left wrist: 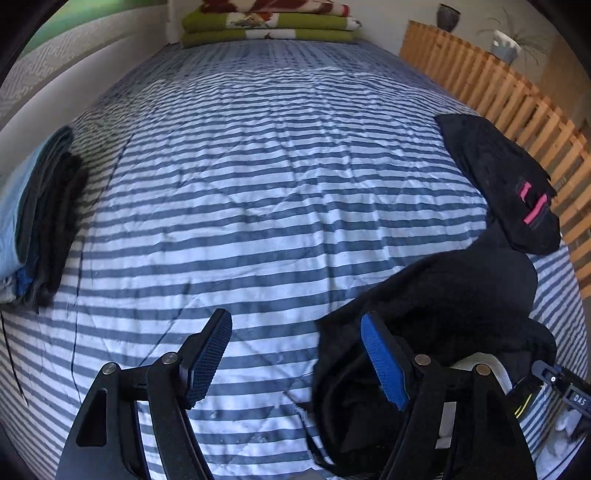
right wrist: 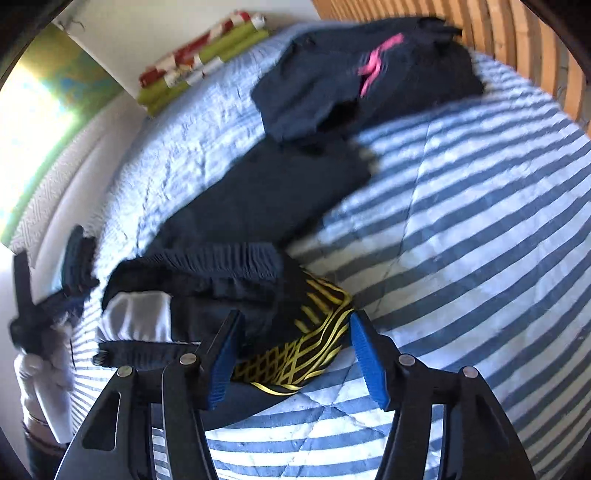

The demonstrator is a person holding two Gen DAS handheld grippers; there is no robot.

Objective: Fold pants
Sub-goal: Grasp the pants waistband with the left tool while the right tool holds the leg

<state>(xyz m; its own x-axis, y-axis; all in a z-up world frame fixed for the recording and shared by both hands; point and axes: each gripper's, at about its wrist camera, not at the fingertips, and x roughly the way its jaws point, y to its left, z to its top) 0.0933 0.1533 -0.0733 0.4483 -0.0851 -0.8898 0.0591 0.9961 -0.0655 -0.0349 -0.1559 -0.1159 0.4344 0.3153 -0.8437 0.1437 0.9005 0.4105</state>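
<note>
Crumpled black pants [left wrist: 436, 306] lie on the striped quilt [left wrist: 258, 184] at the lower right of the left wrist view. My left gripper [left wrist: 297, 356] is open; its right finger [left wrist: 384, 363] sits over the pants' left edge, its left finger over bare quilt. In the right wrist view the pants [right wrist: 258, 199] show a ribbed waistband, a white inner patch and a yellow-lined panel [right wrist: 314, 343]. My right gripper [right wrist: 297, 360] is open, and the yellow panel lies between its fingers without being pinched.
A second dark garment with pink marks [left wrist: 509, 184] [right wrist: 351, 74] lies beyond the pants by the wooden slatted rail [left wrist: 498, 92]. A stack of folded clothes [left wrist: 40, 221] sits at the bed's left edge. Folded green blankets [left wrist: 269, 26] lie at the far end.
</note>
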